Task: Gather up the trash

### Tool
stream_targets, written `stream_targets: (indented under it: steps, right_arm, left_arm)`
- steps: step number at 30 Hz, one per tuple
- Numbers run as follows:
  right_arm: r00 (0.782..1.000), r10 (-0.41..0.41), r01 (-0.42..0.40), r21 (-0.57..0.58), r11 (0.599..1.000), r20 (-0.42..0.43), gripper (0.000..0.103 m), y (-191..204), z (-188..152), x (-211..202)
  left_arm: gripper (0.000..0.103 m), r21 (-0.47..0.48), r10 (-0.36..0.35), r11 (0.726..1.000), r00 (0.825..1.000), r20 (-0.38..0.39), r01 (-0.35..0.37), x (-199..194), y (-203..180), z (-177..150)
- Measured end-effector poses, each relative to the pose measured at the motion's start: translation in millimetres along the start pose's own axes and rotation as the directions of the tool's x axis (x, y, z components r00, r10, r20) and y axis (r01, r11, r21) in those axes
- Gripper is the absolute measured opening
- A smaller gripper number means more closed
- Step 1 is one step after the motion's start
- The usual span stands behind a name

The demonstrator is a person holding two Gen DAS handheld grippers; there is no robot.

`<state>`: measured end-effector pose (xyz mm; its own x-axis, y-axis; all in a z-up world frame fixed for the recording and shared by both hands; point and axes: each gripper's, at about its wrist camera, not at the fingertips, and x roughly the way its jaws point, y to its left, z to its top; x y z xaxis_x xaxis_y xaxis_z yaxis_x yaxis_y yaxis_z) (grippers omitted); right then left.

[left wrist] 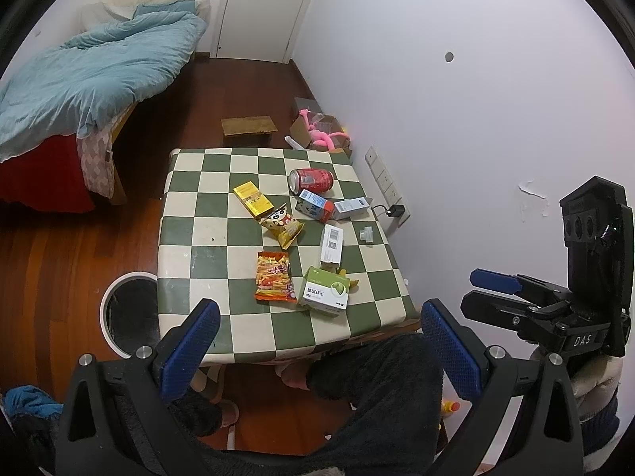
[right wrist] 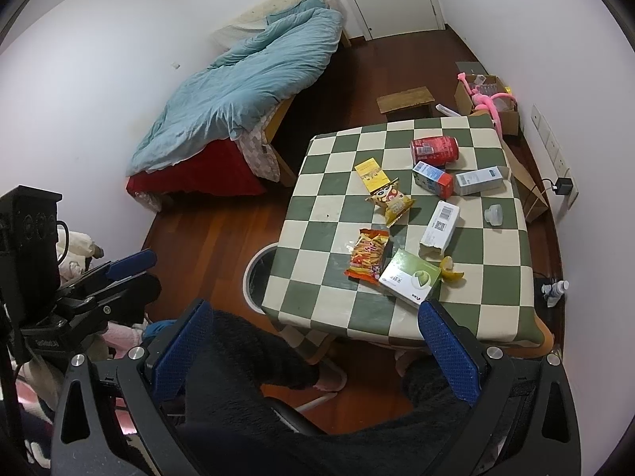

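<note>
Trash lies on a green-and-cream checked table: a red can on its side, a yellow box, a yellow snack bag, an orange snack bag, a green-and-white box, white boxes, a banana peel. A white-rimmed bin stands on the floor at the table's left. My left gripper and right gripper are open, empty, held high before the table.
A bed with a blue duvet stands at the left. A small wooden stool and a cardboard box with a pink toy sit beyond the table. The wall is at the right. My legs are below.
</note>
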<state>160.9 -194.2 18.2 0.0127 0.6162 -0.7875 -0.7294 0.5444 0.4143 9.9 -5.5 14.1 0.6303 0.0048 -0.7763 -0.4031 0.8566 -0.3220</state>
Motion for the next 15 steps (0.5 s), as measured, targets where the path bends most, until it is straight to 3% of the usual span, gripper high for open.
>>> stream_targets:
  steps: [15]
  right_arm:
    - [1.0,0.005,-0.005,-0.002,1.0,-0.001,0.103,3.0,-0.1,-0.5]
  left_arm:
    - [0.103,0.0,-0.001,1.0,1.0,0.006,0.001,-2.5,2.3,-1.7]
